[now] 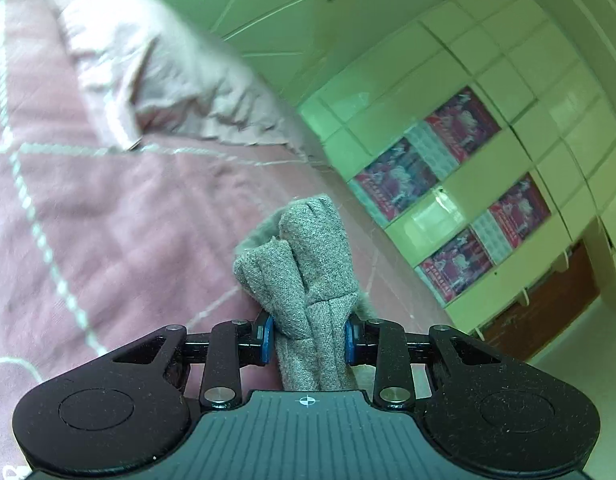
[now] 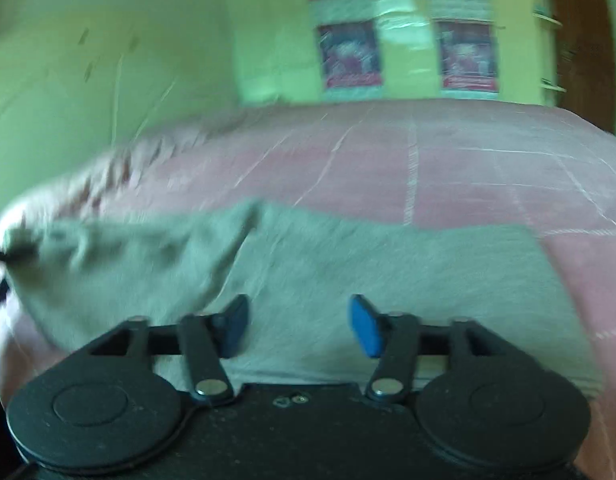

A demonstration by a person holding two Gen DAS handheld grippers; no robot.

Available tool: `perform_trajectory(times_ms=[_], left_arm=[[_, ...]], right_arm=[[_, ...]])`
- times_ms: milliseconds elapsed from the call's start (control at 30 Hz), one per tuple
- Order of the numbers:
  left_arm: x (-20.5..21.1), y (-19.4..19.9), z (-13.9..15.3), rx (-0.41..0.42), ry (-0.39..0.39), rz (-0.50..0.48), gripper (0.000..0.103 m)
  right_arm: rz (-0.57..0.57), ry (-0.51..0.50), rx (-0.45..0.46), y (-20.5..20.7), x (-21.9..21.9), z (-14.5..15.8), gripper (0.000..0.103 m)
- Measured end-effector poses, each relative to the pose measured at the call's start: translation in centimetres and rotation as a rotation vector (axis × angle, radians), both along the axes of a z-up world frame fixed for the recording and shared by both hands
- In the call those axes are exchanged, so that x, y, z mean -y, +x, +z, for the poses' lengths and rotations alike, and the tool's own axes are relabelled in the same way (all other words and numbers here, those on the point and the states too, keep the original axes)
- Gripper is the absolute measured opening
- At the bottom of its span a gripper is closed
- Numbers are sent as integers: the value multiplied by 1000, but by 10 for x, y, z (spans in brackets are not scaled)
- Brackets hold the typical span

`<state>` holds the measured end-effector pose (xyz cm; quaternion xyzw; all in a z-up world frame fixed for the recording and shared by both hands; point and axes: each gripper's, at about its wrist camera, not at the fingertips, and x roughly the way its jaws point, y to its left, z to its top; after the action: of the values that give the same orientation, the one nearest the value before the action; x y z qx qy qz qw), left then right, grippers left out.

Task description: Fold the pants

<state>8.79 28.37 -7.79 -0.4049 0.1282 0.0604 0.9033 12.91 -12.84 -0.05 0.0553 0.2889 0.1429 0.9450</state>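
Observation:
In the left wrist view a bunched fold of the grey pants [image 1: 308, 264] stands up between the blue pads, and my left gripper [image 1: 308, 338] is shut on it above the pink bed cover. In the right wrist view the grey pants [image 2: 347, 272] lie spread across the near part of the bed, bunched and drawn toward the far left edge. My right gripper [image 2: 299, 330] hangs open over the cloth, with the fabric seen behind the gap and its blue pads not pressing on it. This view is blurred.
The bed carries a pink quilted cover [image 1: 108, 220] with pale stitched lines and a pale pink pillow [image 1: 156, 68] at its head. Green walls with cabinet doors [image 1: 487, 92] and red posters [image 1: 459, 128] lie beyond. A brown door [image 2: 579, 40] is at the far right.

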Motion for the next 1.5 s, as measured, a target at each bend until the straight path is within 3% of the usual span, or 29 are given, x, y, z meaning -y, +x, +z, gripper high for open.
perform_trajectory(times_ms=[167,300,400,600,633,700,733,800,900,1067,1233,1333,1500], left_arm=[[55,19,72,47,252,-105,32],[128,48,119,112,421,-249,32],[195,72,138,133,535,-379,32],[336,91,127,158,581,-653,33],[358,90,116,145,593,-705,39],[393,94,86,-10,624,-797,66],[399,89,75,-82,635,-793,66],[391,67,65,-66,606,-785,67],[365,35,73,-29,556,-760,68],[302,-7,83,-23,545,-694,68],[245,-29,67,-75,584,-636,68],[230,-24,55,-160,593,-603,69],[227,-10,44,-180,610,-572,69]], right_arm=[[-213,193,10,-11,86,11,61],[-354,318,16,-20,143,10,61],[-427,399,23,-30,178,4,61],[-536,500,26,-51,231,-11,61],[-547,516,24,-53,239,-15,61],[-576,550,16,-55,252,-20,61],[-581,581,6,-55,257,-24,61],[-555,627,2,-53,258,-28,61],[-457,674,-18,-41,246,-29,58],[-294,744,-140,-21,215,-25,57],[-275,785,-219,-13,201,-27,60],[-318,732,-290,-5,189,-30,60],[-324,694,-281,4,173,-26,60]])
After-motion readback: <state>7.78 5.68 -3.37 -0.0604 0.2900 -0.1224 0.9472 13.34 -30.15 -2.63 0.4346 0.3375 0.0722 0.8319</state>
